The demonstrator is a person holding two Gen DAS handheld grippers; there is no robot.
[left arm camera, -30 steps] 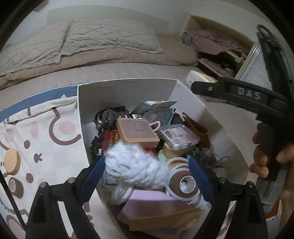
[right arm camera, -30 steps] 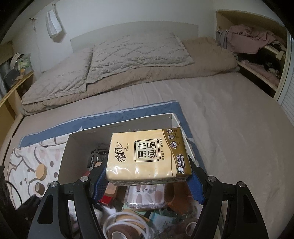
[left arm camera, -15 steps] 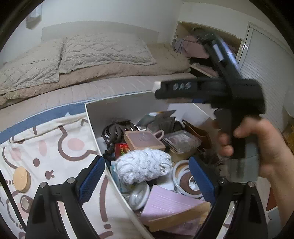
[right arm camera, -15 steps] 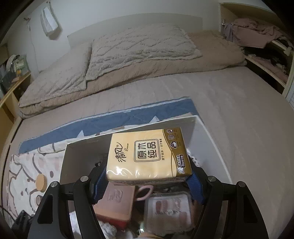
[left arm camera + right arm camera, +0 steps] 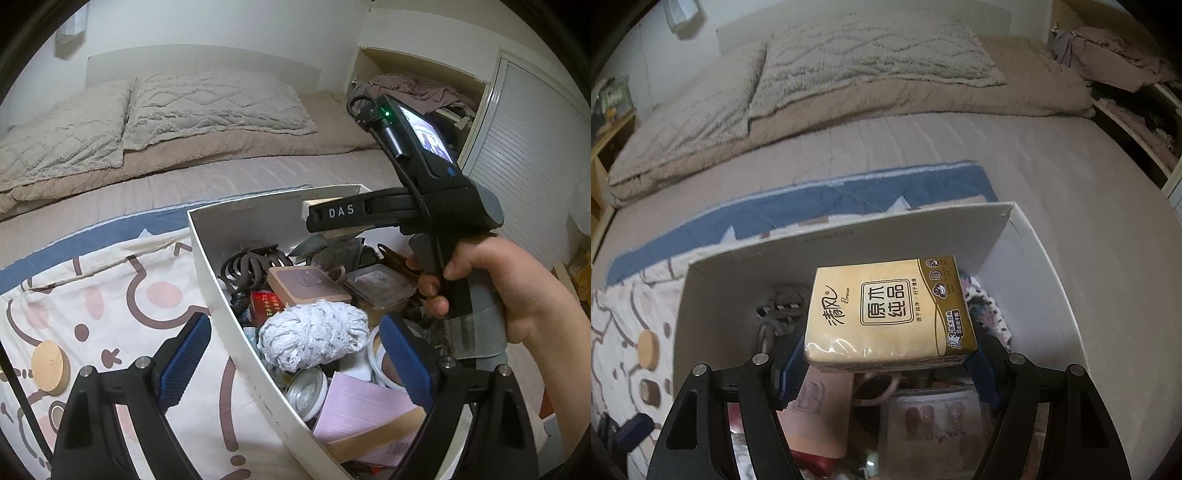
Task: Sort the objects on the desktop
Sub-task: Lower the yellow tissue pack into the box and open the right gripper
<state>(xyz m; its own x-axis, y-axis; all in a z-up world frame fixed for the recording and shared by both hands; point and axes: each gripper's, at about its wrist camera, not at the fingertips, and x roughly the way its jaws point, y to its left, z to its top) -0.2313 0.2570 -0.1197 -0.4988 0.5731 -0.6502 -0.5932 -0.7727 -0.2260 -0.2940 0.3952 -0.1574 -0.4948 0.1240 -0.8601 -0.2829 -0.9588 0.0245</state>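
The bed carries a patterned cloth, and on it stands an open white box, already crowded: a hair claw, a tan case, a clear lidded tub, a white yarn bundle, tape rolls and a pink notepad. The box appears to serve as the collecting bin for the sort. A round wooden disc lies on the cloth, well apart from the box, seemingly not yet dealt with.

The tissue pack is clamped broadside between the pads of the right gripper, held level with its printed face up. It hangs above the box's far half, over the tan case and tub, and touches nothing below. A flat hold across the short sides suits a soft pack that would sag if pinched at a corner.

The right hand wraps the grip with fingers on the trigger, tool pitched steeply down into the box.

The left gripper stands wide and empty, angled downward, its two fingers straddling the box's near-left wall; it holds nothing. Its position suggests waiting or steadying.
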